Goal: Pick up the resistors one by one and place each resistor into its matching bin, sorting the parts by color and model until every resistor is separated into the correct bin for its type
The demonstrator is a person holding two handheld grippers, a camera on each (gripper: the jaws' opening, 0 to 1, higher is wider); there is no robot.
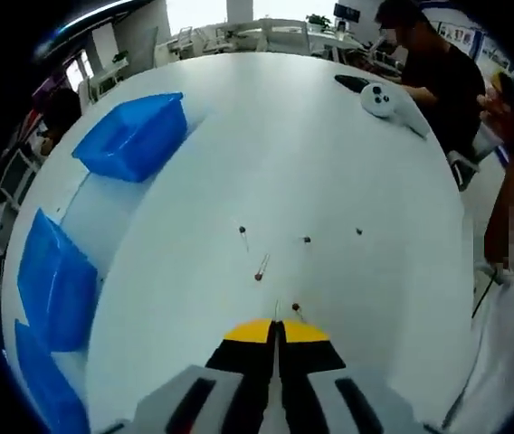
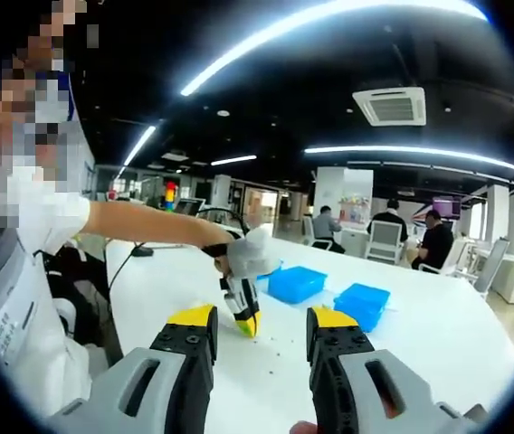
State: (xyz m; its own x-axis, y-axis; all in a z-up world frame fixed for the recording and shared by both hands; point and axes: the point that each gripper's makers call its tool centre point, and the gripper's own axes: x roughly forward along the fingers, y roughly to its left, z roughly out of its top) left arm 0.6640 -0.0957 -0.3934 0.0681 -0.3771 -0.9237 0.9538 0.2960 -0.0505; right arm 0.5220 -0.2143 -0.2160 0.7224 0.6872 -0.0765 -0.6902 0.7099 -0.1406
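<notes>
A broad white desk [image 1: 329, 154] fills the left gripper view, in an open office with ceiling light strips and seated people in the background. Blue bins [image 1: 135, 136] line the desk's edge from 9 to 11 o'clock, one more [image 1: 53, 280] lower down. A white controller [image 1: 379, 98] lies near 1 o'clock, beside a seated person in black [image 1: 438, 77]. Small resistors [image 1: 242, 231] lie scattered mid-desk, well apart from one another: one [image 1: 260, 274] just ahead of the jaws, others at [image 1: 307, 240] and [image 1: 358, 231], and one [image 1: 296, 307] just beside the yellow jaw tips.

The left gripper [image 1: 275, 327] has its jaws pressed together with only a thin line between them; whether a resistor lead is pinched there cannot be told. In the right gripper view that same gripper [image 2: 250, 327] points steeply down, its tips at the desk [image 2: 438, 334], held by a hand in a white glove [image 2: 248, 253] on an arm stretched from 9 o'clock.

The right gripper [image 2: 261, 330] hangs above the desk, jaws wide apart and holding nothing. Two blue bins [image 2: 298, 282] sit beyond it near 1 o'clock
</notes>
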